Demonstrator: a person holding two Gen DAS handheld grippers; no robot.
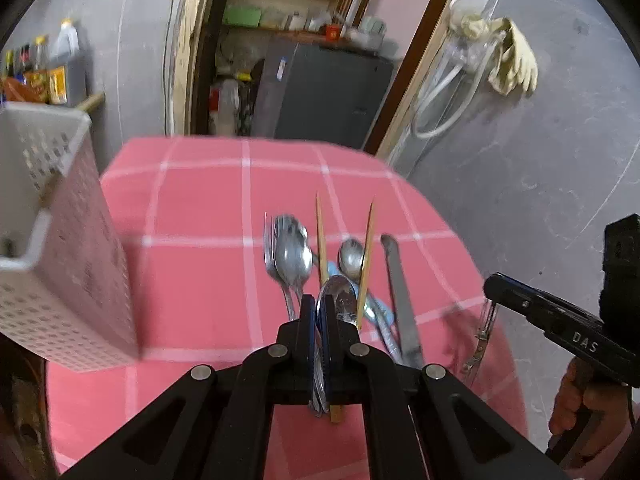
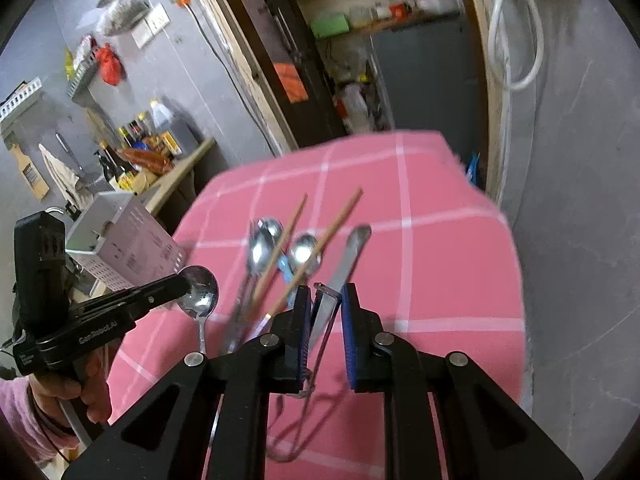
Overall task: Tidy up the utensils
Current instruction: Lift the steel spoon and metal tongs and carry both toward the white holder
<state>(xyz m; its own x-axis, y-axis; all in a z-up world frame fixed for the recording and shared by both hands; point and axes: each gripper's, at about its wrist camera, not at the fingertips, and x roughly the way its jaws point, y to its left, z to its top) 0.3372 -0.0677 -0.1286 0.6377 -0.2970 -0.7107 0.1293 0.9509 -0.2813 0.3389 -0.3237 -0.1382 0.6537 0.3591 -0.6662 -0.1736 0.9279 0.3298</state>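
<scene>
My left gripper (image 1: 319, 304) is shut on a steel spoon (image 1: 338, 298) and holds it above the pink checked table (image 1: 192, 216); the right wrist view shows that spoon (image 2: 199, 290) in the left gripper (image 2: 182, 282). On the cloth lie a fork (image 1: 270, 248), two more spoons (image 1: 294, 254), two wooden chopsticks (image 1: 320, 236), a knife (image 1: 400, 292) and a blue-handled utensil (image 2: 283, 266). My right gripper (image 2: 325, 300) is open above the table near a thin wire tool (image 2: 322, 320) and the knife (image 2: 348, 256).
A white perforated utensil basket (image 1: 60, 240) stands at the table's left edge, also in the right wrist view (image 2: 128, 240). Behind are a doorway with a grey cabinet (image 1: 320, 96), a shelf of bottles (image 2: 140, 144) and grey walls.
</scene>
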